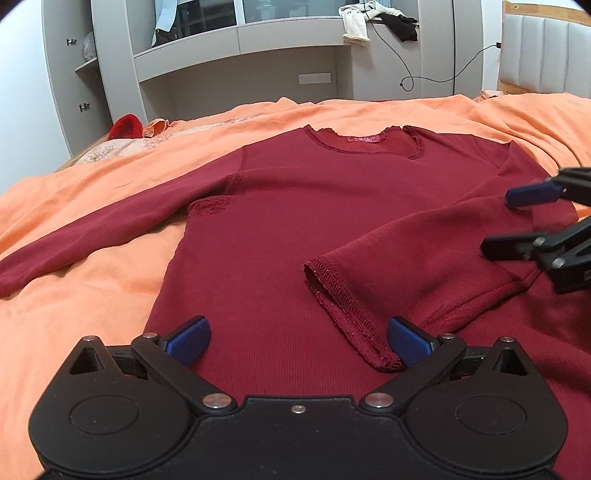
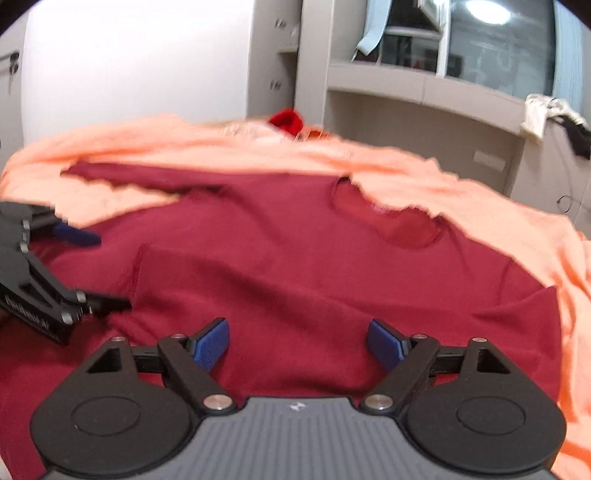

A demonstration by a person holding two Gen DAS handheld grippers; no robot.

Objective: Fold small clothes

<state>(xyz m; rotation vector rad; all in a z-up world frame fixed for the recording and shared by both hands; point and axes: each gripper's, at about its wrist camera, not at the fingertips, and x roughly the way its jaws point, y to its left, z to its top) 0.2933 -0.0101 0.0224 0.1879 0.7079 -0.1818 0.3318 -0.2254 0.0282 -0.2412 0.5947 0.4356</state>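
Note:
A dark red long-sleeved top (image 1: 280, 206) lies flat on an orange bedsheet (image 1: 110, 280), neckline far from me. Its right sleeve (image 1: 399, 266) is folded across the body, cuff (image 1: 347, 314) near my left gripper. The left sleeve (image 1: 92, 229) stretches out to the left. My left gripper (image 1: 297, 341) is open and empty, low over the hem, right pad beside the cuff. My right gripper (image 2: 297, 345) is open and empty over the top (image 2: 295, 266). It also shows at the right edge of the left wrist view (image 1: 517, 221), by the folded sleeve. The left gripper shows in the right wrist view (image 2: 96, 269).
Grey built-in shelves and a window (image 1: 258, 48) stand beyond the bed. Clothes (image 1: 369, 18) and a cable (image 1: 424, 77) hang there. A bright red item (image 1: 125, 127) and a pillow (image 1: 110, 147) lie at the far left. A padded headboard (image 1: 546, 55) is at the right.

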